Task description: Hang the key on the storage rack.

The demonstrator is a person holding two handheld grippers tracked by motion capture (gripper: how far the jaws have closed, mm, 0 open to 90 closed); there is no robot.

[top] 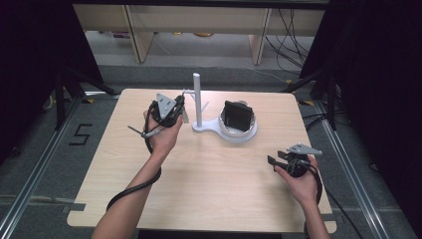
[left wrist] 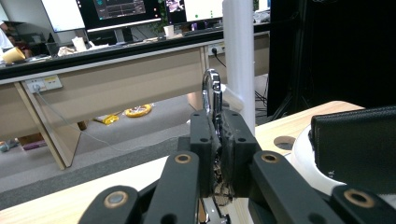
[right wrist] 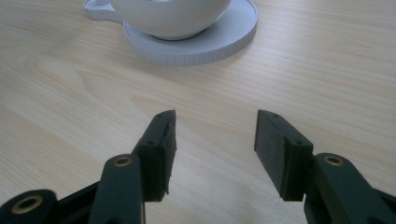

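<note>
Carabiner, small chromed clip, sits clenched in my left gripper beside the white stand post, far left of centre. I judge it light, stiff, slippery; hold the flat spine. Right gripper hangs released, near right.

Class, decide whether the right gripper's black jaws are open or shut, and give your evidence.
Open. In the right gripper view, the right gripper has its two black jaws standing well apart, with bare light wooden table showing between them and nothing held.
</note>
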